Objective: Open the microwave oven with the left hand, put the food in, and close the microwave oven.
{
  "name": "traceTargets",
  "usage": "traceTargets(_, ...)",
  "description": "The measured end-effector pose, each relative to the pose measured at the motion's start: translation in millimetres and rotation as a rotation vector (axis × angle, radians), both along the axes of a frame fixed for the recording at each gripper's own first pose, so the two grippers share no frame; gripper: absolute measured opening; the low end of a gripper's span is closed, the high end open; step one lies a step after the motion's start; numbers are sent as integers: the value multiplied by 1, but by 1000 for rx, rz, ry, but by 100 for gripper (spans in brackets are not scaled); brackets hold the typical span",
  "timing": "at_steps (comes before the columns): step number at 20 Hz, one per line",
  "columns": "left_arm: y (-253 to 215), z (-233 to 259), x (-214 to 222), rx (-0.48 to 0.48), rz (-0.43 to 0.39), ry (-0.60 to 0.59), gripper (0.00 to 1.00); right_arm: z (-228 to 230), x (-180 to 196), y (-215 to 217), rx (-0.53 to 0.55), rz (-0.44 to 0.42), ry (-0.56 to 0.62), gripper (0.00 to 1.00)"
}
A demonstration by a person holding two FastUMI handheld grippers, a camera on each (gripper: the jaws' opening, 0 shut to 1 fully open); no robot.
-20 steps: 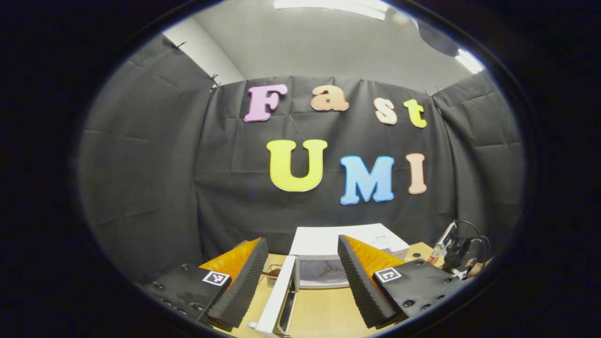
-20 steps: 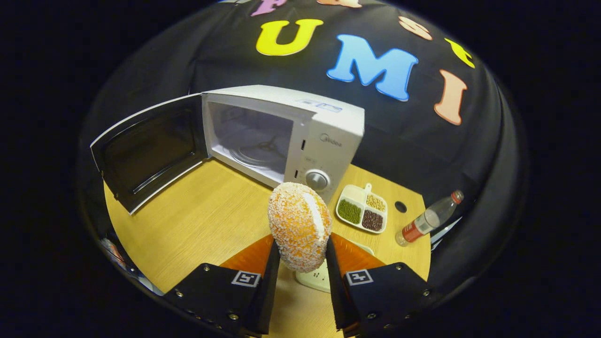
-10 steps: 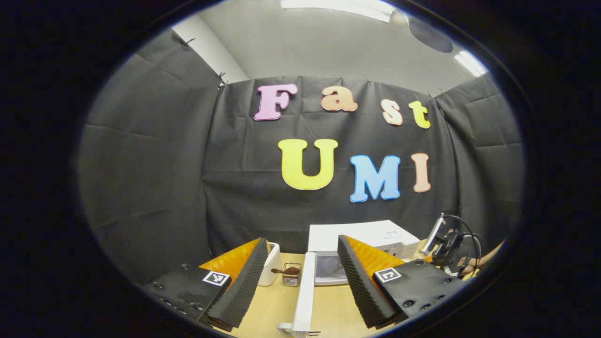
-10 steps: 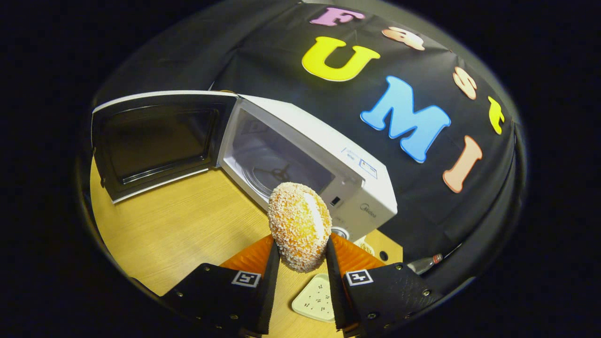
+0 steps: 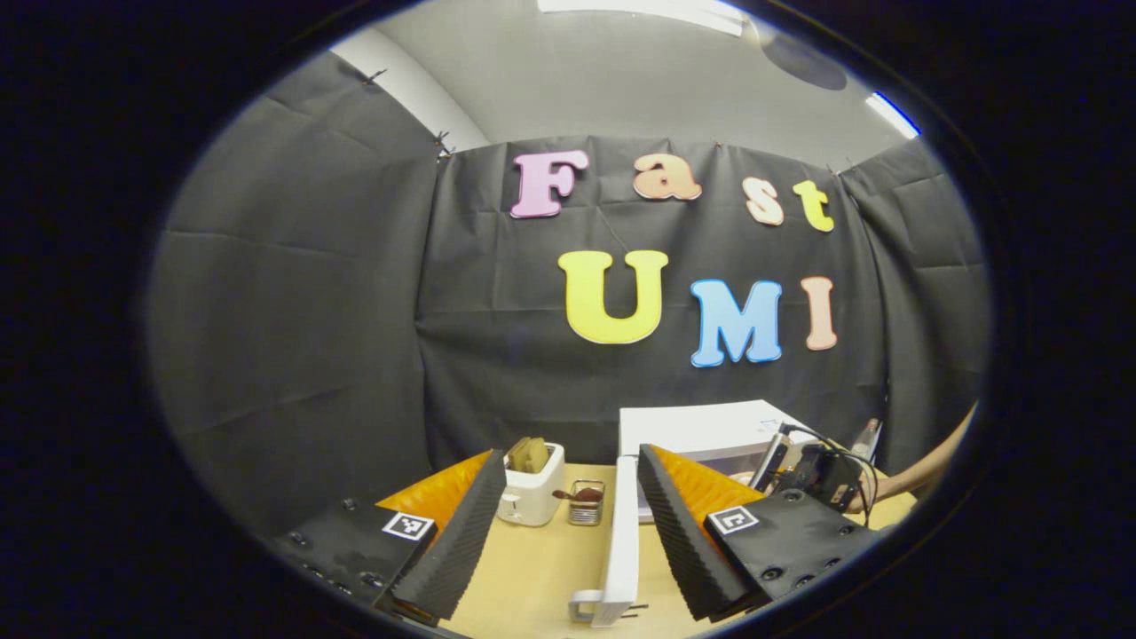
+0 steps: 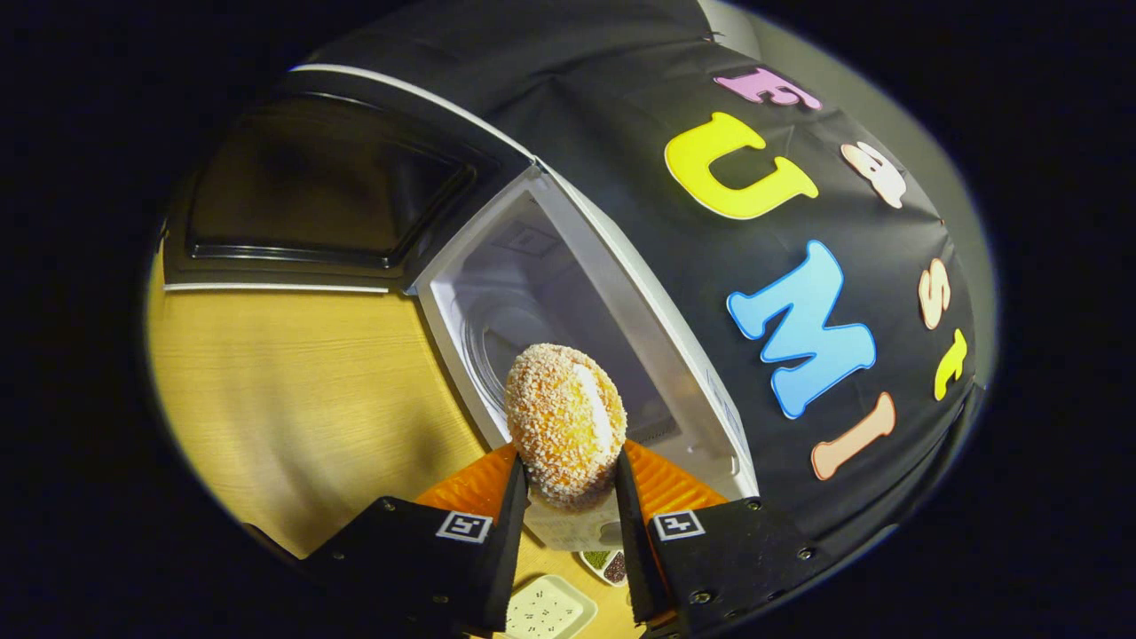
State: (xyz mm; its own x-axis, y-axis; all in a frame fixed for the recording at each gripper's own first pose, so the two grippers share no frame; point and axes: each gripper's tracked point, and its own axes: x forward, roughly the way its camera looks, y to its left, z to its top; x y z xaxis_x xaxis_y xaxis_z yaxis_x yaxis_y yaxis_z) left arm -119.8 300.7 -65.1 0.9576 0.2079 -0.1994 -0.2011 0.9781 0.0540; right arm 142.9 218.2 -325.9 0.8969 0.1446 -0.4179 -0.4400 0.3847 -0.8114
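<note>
Black cloth walled the booth, and a pale wooden counter (image 6: 293, 399) carried a white microwave oven (image 6: 568, 293) whose door (image 6: 319, 191) stood swung wide to the left, showing a dark window and an open, lit cavity with its glass turntable.

In the right gripper view, the right gripper (image 6: 568, 524) held the food (image 6: 565, 424), a round bun crusted with orange-and-white crumbs and split by a pale cream seam. Both fingers pressed against its lower sides, so the bun stood upright above them, just in front of the cavity mouth and not yet inside. It looked light, soft and easily crushed; the crumb coating would likely shed or slip under a hard squeeze. The low, broad flanks seemed the sensible place to hold it, well off the cream seam.

In the left gripper view, the left gripper (image 5: 568, 532) hung with its fingers spread apart and nothing between them. Beyond them the door's edge (image 5: 621, 524) stood end-on, with the oven's white body (image 5: 701, 426) behind. A white toaster (image 5: 531, 484) and a small wire holder (image 5: 586, 501) sat farther left on the counter. At far right, a forearm (image 5: 923, 475) reached toward the oven.

Small dishes (image 6: 546, 611) lay on the counter below the right gripper.
</note>
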Motion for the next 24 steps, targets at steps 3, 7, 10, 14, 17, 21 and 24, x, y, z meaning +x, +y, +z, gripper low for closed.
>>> traceTargets(3, 12, -3, -9, 5, 33, 15, 96, -14, 24, 9, -68, 23, -19, 52)
traceTargets(7, 19, -11, -17, -5, 61, 24, 98, -34, 47, 19, -140, 55, -20, 52)
traceTargets(10, 21, -17, -20, 1, 76, 47, 96, -44, 62, 29, -172, 80, -36, 52)
traceTargets(14, 26, -18, -22, 37, 99, 84, 96, -50, 90, 36, -226, 98, -68, 51)
traceTargets(17, 23, -9, -24, 68, 111, 88, 98, -67, 118, 39, -211, 56, -48, 52)
traceTargets(21, 29, -4, -36, 76, 153, 104, 98, -76, 140, 46, -242, 58, -59, 51)
traceTargets(24, 25, 2, -42, 76, 163, 97, 99, -80, 145, 49, -268, 71, -66, 53)
